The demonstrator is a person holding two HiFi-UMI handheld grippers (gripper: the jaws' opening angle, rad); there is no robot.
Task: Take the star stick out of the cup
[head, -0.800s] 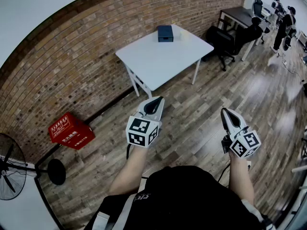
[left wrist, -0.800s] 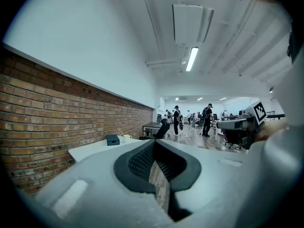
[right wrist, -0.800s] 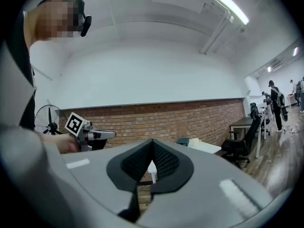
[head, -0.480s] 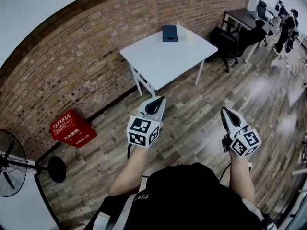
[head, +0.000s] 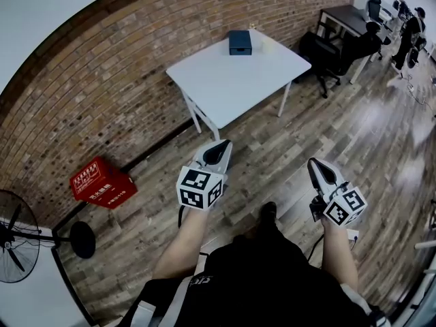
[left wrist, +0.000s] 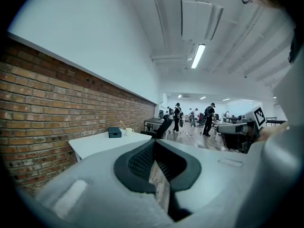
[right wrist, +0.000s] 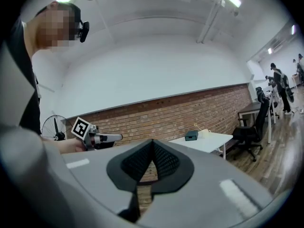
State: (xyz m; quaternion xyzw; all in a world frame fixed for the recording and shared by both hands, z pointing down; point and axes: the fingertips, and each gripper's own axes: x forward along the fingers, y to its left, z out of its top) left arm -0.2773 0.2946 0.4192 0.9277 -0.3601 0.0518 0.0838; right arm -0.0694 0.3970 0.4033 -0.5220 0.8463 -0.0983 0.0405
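**Both grippers clenched and empty, star stick in its cup on the far table**

At the far left a standing fan (head: 10, 236) sits by the foot of the brick wall (head: 102, 87), with a red box (head: 102, 182) on the wooden floor (head: 272, 131) just right of it. The left gripper (head: 221, 144) is held out in front of the person at about waist height. Its jaws are pressed together at the tips with nothing between them, and it points toward the white table (head: 231, 80).

The table stands against the wall, well apart from both grippers. A blue box (head: 240, 42) rests near its far edge. In the left gripper view the cup (left wrist: 128, 131) sits just beside that box, and the thin star stick (left wrist: 122, 125) leans out of its top. From the head view the cup is too small to make out.

The right gripper (head: 314, 163) is held level with the left one and apart from it. Its jaws are likewise closed on nothing.

Further right are dark office chairs (head: 320, 50) and a dark desk (head: 344, 18). People (head: 409, 26) stand at the far right end of the room.
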